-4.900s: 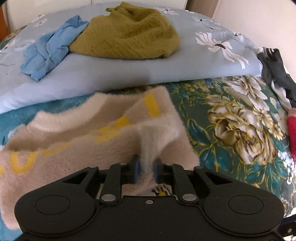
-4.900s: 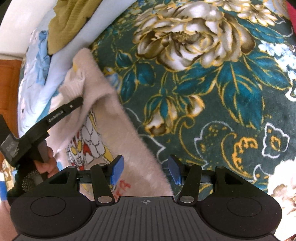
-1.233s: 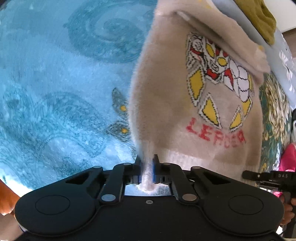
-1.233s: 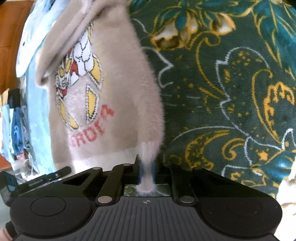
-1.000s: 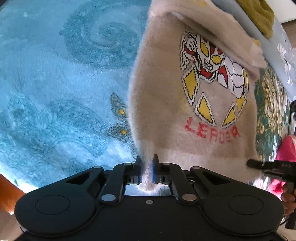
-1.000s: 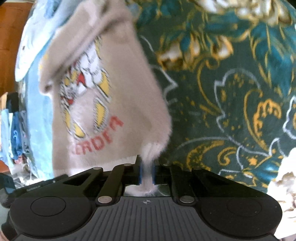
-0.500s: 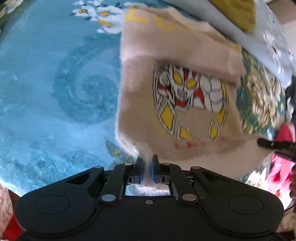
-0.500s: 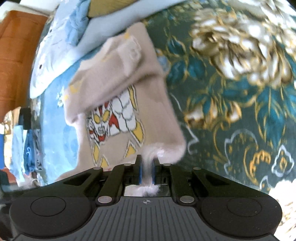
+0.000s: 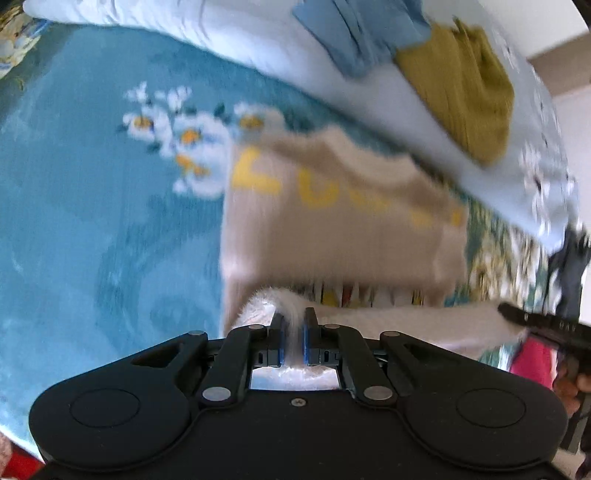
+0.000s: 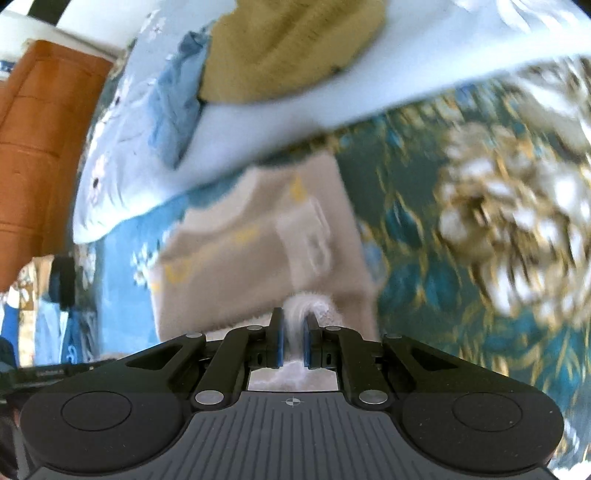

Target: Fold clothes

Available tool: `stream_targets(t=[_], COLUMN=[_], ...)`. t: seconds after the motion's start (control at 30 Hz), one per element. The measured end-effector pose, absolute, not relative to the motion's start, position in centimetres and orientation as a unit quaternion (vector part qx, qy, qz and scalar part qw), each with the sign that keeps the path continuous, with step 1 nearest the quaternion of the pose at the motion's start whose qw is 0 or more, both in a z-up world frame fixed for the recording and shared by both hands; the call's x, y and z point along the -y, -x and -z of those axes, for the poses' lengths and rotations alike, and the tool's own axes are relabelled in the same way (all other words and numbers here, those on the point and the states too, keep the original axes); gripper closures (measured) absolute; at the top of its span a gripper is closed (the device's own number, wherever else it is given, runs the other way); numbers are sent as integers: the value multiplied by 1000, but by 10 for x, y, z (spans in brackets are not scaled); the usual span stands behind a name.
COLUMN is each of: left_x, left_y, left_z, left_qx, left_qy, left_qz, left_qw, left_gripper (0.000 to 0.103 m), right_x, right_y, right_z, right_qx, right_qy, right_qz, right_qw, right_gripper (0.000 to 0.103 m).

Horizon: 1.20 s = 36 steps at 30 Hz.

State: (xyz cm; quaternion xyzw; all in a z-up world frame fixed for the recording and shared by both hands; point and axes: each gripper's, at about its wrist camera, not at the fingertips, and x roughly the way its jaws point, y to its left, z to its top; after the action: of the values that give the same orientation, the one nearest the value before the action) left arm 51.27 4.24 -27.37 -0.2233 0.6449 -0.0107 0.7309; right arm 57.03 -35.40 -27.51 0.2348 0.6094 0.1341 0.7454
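Observation:
A fuzzy beige sweater with yellow letters lies on the bed; it also shows in the right wrist view. My left gripper is shut on the white hem at its left corner. My right gripper is shut on the hem at its right corner. Both hold the hem lifted and carried over the sweater's body, so the printed figure is mostly hidden beneath. The frames are motion-blurred.
A light-blue floral pillow lies behind the sweater with a mustard knit and a blue garment on it. The bed cover is teal on the left and dark floral on the right. Dark clothing lies far right.
Both grippers have carried the hem up and forward toward the collar, folding the lower half over the printed figure. The view now tilts toward the pillow.

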Motion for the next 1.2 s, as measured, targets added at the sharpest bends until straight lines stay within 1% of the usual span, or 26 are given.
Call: stream_targets(t=[0.23,0.33,0.47,0.53,0.6,0.7,0.87,0.97,1.0,1.07,1.1,1.13,1.17,1.2], left_x=[-49,-52,-68,-72,-76,-72,-70,-78,-82,-91,-95,-99,-103,-107], left_y=[-572,-589,-603,-612,-620,-630,-636,-639,-637,-634,-633,-631,-630,-628], left_z=[301,310,306,310,314,339,370,378,374,366,361,357,353,349], left_qx=[-640,-635,-605,-598,-592,-596,-595,-591,-583,-566,-557,-548,-539,-530], left_qy=[230,244,294,304,312,298,300,330,338,353,360,368,375,382], left_qz=[-14,-21,-25,-32,-39,-55,-79,-89,-92,-99,-102,-105,-108,-111], left_qw=[733,733,740,741,742,743,742,731,733,739,741,744,746,749], left_gripper=[97,97,97,97,96,96,90,88,88,85,78,64,60,59], right_x=[333,331,331,329,324,316,308,308,308,309,311,312,312,313], right_y=[-629,-645,-663,-674,-686,-698,-711,-716,-718,-720,-720,-720,-720,-720], right_z=[295,299,295,298,308,326,346,352,353,352,350,346,342,337], right_qx=[-615,-611,-593,-590,-602,-620,-637,-643,-644,-642,-637,-631,-624,-617], right_qy=[-209,-216,-231,-230,-223,-222,-215,-217,-220,-231,-237,-242,-239,-230], right_qz=[-123,-117,-120,-122,-111,-86,-63,-54,-52,-53,-59,-64,-68,-69], right_qw=[750,752,762,764,759,748,737,733,731,729,731,734,741,750], right_gripper=[95,95,95,95,95,95,94,94,93,87,78,70,67,62])
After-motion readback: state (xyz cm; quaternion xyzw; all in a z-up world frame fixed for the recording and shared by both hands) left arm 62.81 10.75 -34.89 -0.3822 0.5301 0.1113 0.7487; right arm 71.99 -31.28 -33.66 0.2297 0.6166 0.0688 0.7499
